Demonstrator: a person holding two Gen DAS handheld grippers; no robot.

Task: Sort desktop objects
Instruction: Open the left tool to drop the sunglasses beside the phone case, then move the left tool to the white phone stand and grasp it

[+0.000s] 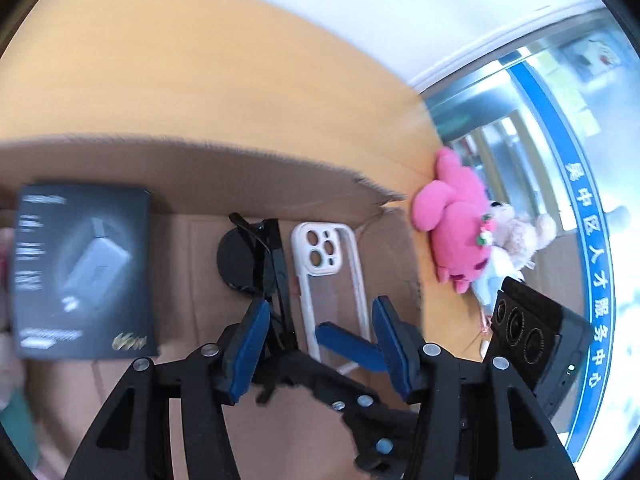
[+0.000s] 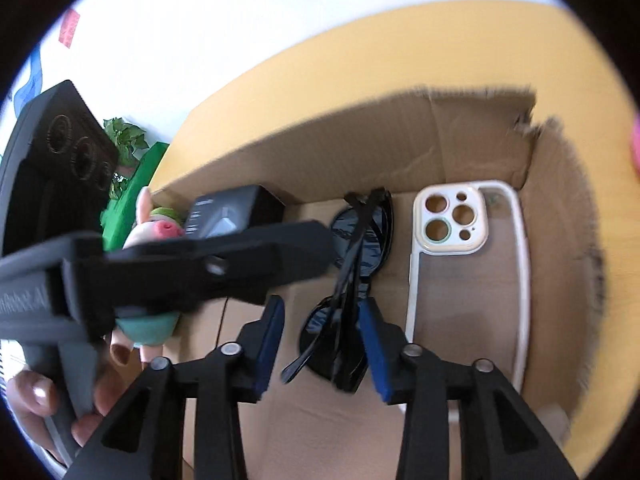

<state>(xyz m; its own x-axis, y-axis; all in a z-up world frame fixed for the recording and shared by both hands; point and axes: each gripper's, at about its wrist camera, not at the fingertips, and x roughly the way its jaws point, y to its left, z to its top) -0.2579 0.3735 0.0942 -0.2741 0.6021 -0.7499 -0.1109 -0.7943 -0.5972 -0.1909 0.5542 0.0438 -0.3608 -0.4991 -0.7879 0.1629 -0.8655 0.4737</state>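
A cardboard box [image 1: 224, 172] [image 2: 460, 136] on the orange table holds a black product box [image 1: 84, 268] [image 2: 232, 212], folded black sunglasses [image 1: 256, 264] [image 2: 352, 276] and a white phone case [image 1: 332, 280] [image 2: 468, 264]. My left gripper [image 1: 320, 320] is open above the sunglasses and the case. My right gripper [image 2: 324, 320] is open just over the sunglasses, its jaws on either side of them. The right gripper's tips show under the left gripper in the left wrist view [image 1: 348, 344]. The left gripper's body [image 2: 180, 268] crosses the right wrist view.
A pink plush toy [image 1: 456, 228] and a beige plush [image 1: 520, 232] lie on the table right of the box. A small pig plush [image 2: 156, 232] and a green plant [image 2: 128, 140] sit left of the box. A window lies beyond the table.
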